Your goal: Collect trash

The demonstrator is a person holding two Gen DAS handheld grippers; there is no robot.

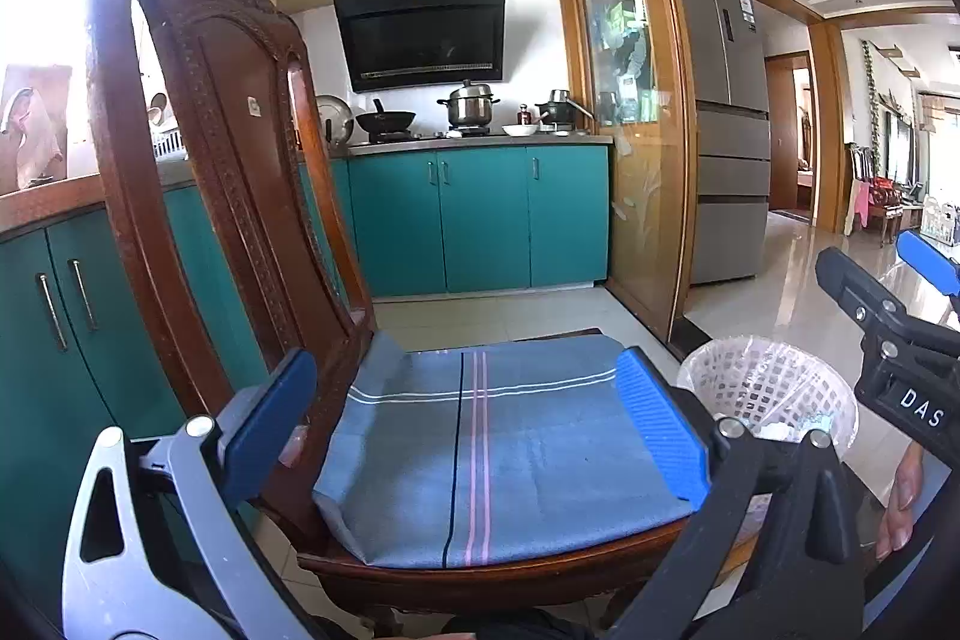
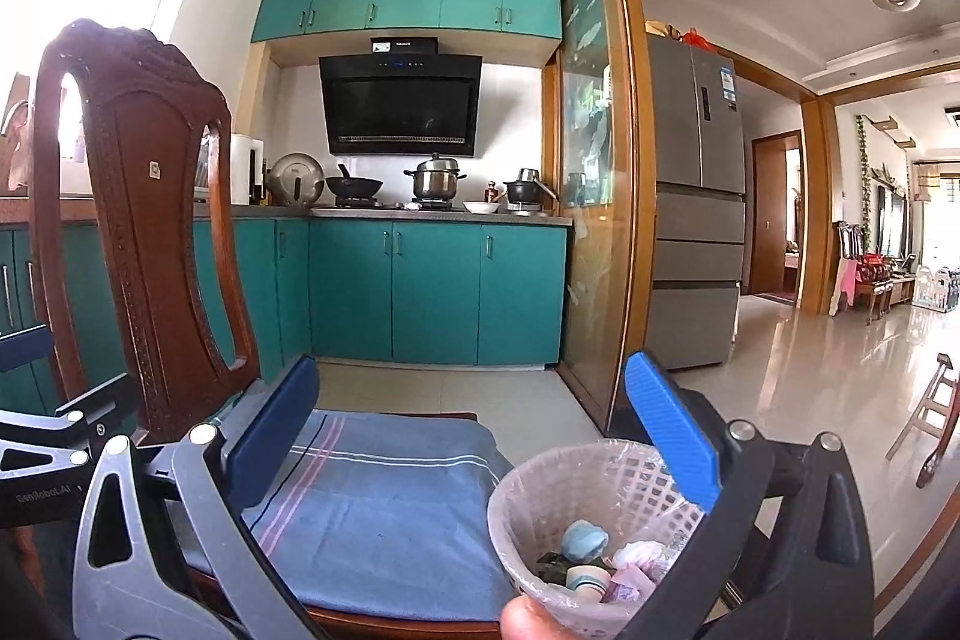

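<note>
Trash (image 2: 591, 565) already sits in the bottom of the lined white basket (image 2: 528, 490) just beside the chair's right edge: a pale blue crumpled piece, something pink, a dark wrapper, as far as the right wrist view shows. A fingertip (image 2: 528, 619) shows at the bottom of that view, just before the basket's near rim.

Both tools are spread wide and hold nothing. The right tool (image 2: 474, 439) hangs above the gap between cushion and basket, its right finger over the basket's far rim. The left tool (image 1: 468, 421) hovers over the blue striped cushion (image 1: 510, 454) on the wooden chair (image 1: 240, 112), and no litter can be seen on that cushion.

My judgement is that one drop-off is finished and the search for the next piece is the step in hand. No loose trash shows on the seat or the tiled floor (image 2: 840, 364), so the next move calls for turning the cameras toward a new spot, perhaps a table out of view.

Farther off stand teal cabinets (image 2: 432, 292) under the stove, with the refrigerator (image 2: 696, 232) beyond.
</note>
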